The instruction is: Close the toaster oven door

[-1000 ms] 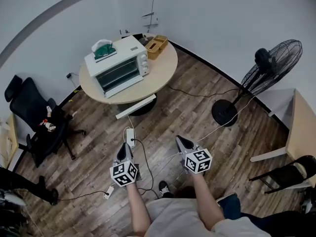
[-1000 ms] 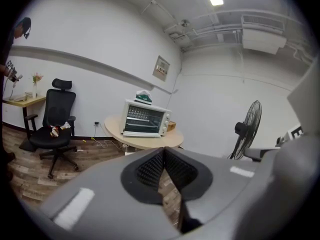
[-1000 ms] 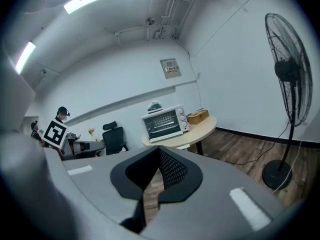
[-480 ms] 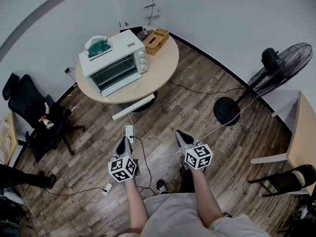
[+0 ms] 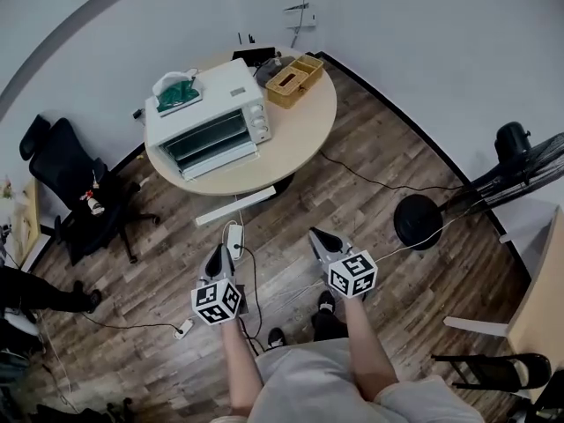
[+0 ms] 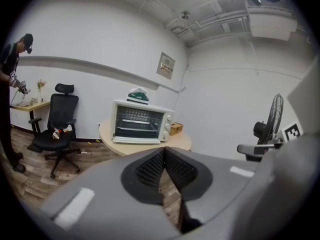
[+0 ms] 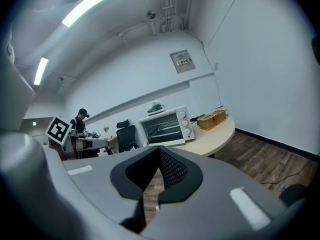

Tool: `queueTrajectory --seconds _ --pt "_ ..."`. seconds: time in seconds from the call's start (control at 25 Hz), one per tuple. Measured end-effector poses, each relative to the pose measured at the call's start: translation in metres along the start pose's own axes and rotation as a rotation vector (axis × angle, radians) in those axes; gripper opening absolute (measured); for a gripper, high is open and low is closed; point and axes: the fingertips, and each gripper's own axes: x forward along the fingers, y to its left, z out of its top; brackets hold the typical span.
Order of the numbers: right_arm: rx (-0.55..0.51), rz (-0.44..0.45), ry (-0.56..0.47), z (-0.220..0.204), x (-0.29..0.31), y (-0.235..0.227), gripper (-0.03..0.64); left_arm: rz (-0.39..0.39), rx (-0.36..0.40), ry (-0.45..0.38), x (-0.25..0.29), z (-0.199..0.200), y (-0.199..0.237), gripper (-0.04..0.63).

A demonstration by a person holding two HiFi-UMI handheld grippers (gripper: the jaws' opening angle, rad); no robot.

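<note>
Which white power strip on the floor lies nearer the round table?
The power strip just ahead of the left gripper; the other strip lies farther back, beside the person's leg.

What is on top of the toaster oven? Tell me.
A green-and-white object, perhaps an iron, lies on the toaster oven, at the end away from its knobs. Whatever is beneath that object is covered.
</note>
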Motion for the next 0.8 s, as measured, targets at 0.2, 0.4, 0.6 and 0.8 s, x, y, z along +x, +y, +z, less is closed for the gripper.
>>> queueTrajectory --seconds 0.2,0.4,0.6,0.8 --pt "-0.014 0.050 0.047 0.005 0.012 -0.036 0.000 0.068 -0.017 0.011 0.010 -0.005 -0.014 0.057" --pt "-0.087 0.081 0.102 0.007 0.020 -0.061 0.000 0.127 -0.056 0.029 0.009 -0.021 -0.018 0.057" --pt "-0.160 0.096 0.153 0.006 0.041 -0.078 0.000 0.146 -0.094 0.054 0.006 -0.038 -0.018 0.057" --pt "-0.192 0.088 0.171 0.010 0.070 -0.073 0.000 0.150 -0.134 0.045 0.007 -0.040 0.001 0.057"
